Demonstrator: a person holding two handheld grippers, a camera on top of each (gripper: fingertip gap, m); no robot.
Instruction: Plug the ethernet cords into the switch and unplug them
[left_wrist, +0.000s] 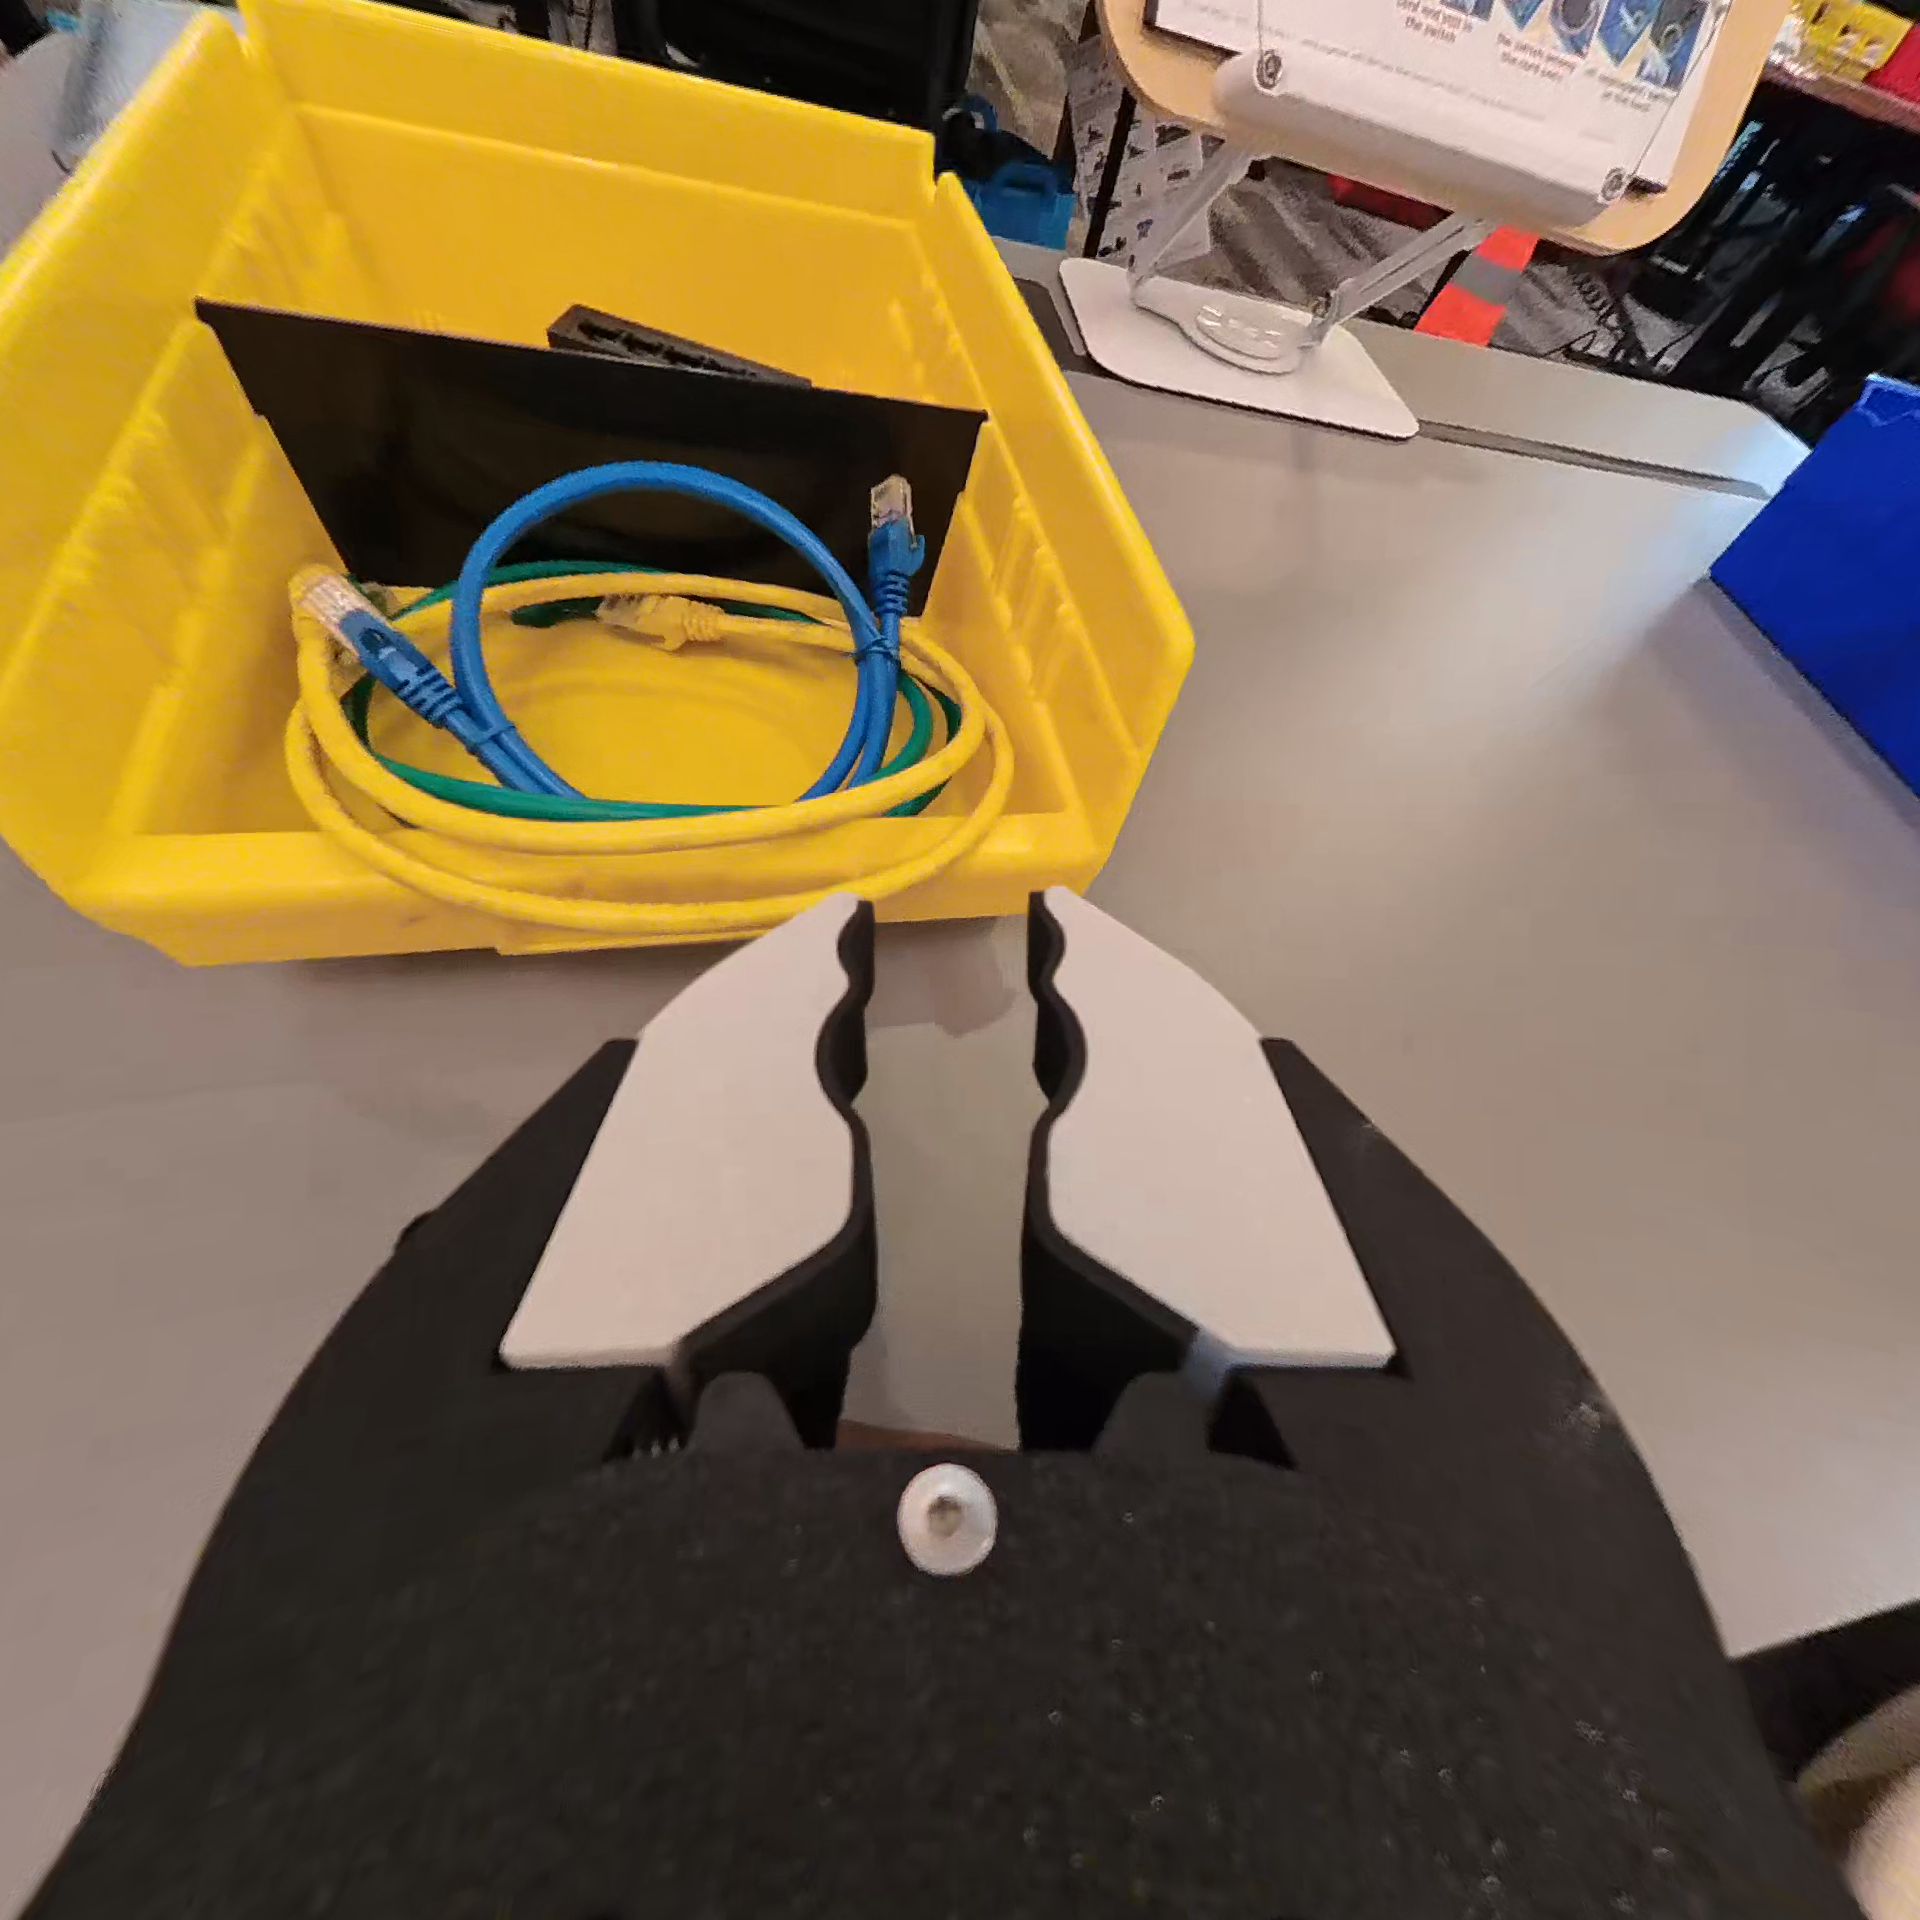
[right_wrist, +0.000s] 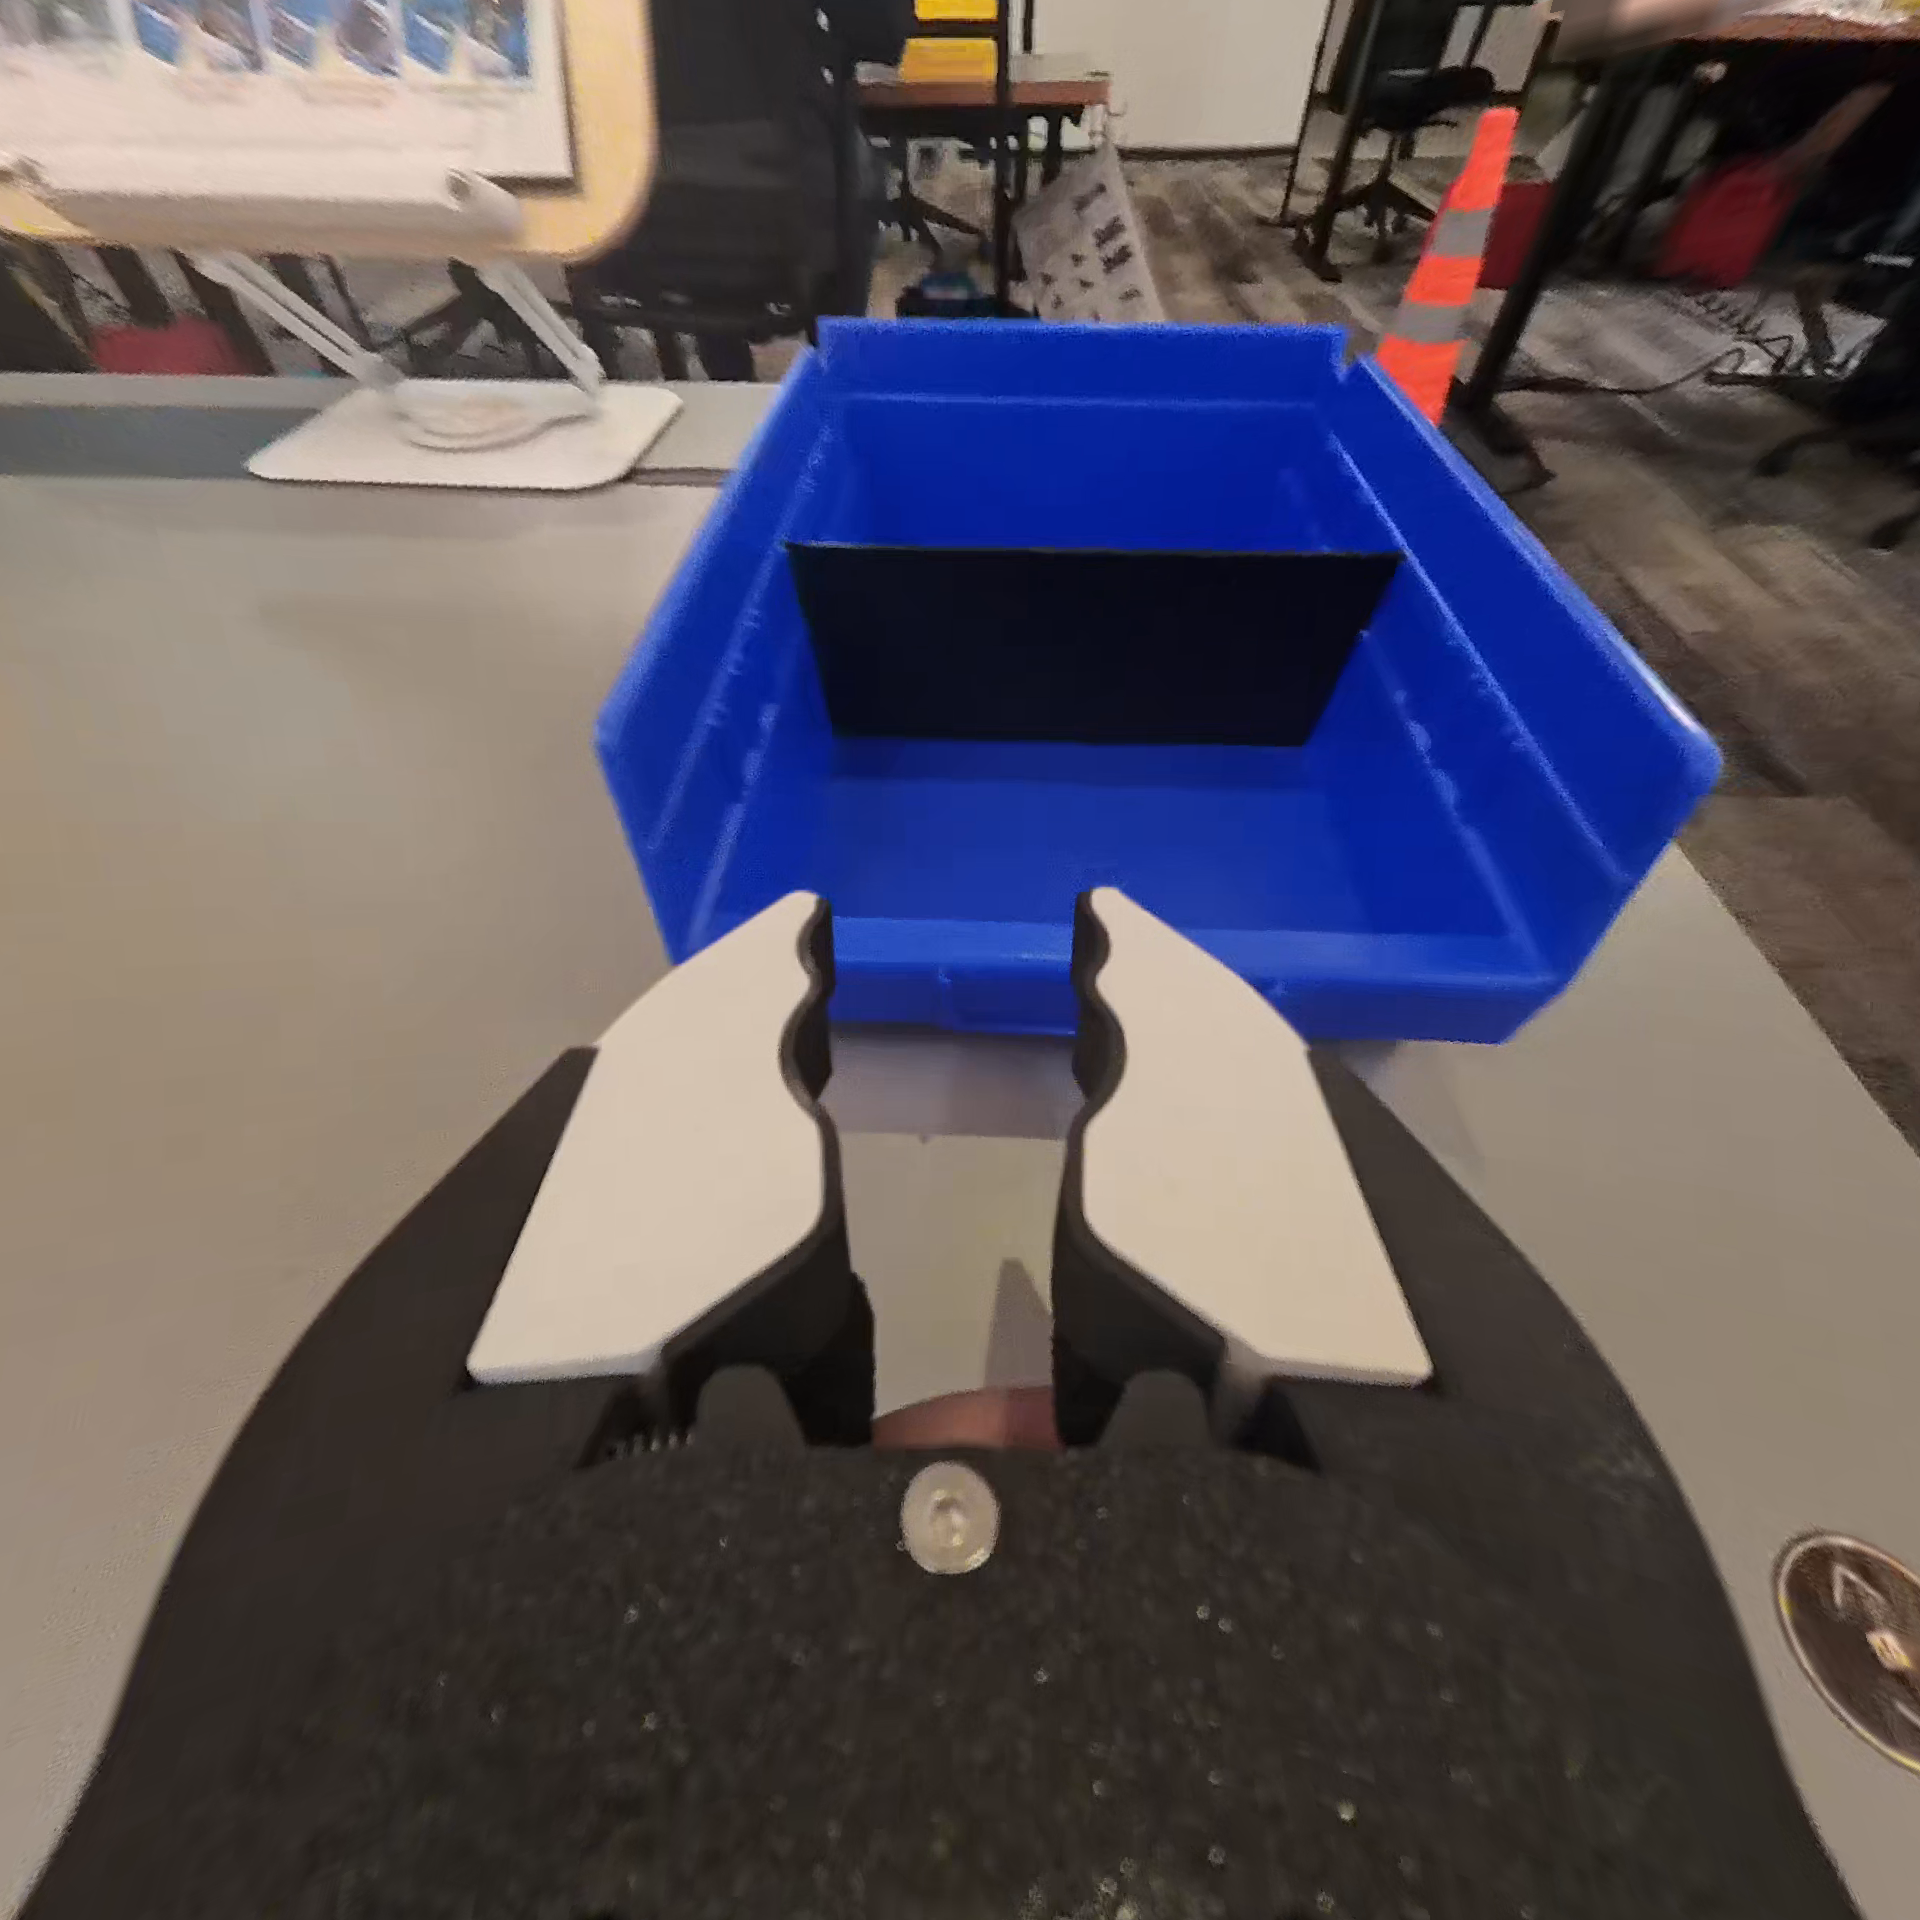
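A yellow bin (left_wrist: 1039, 582) stands on the grey table (left_wrist: 1455, 831) in the left wrist view. Its front compartment holds a coiled blue cord (left_wrist: 665, 488), a yellow cord (left_wrist: 644, 862) and a green cord (left_wrist: 623, 808). A black divider (left_wrist: 499, 436) crosses the bin. Behind it the top of the black switch (left_wrist: 665, 348) shows. My left gripper (left_wrist: 951, 914) is open and empty, just in front of the bin's front wall. My right gripper (right_wrist: 951, 914) is open and empty, just in front of a blue bin (right_wrist: 1143, 862).
The blue bin has a black divider (right_wrist: 1081, 644) and an empty front compartment; its corner shows in the left wrist view (left_wrist: 1839, 582). A white stand (left_wrist: 1236, 353) holding a picture board sits at the table's far edge. An orange cone (right_wrist: 1455, 249) stands on the floor beyond.
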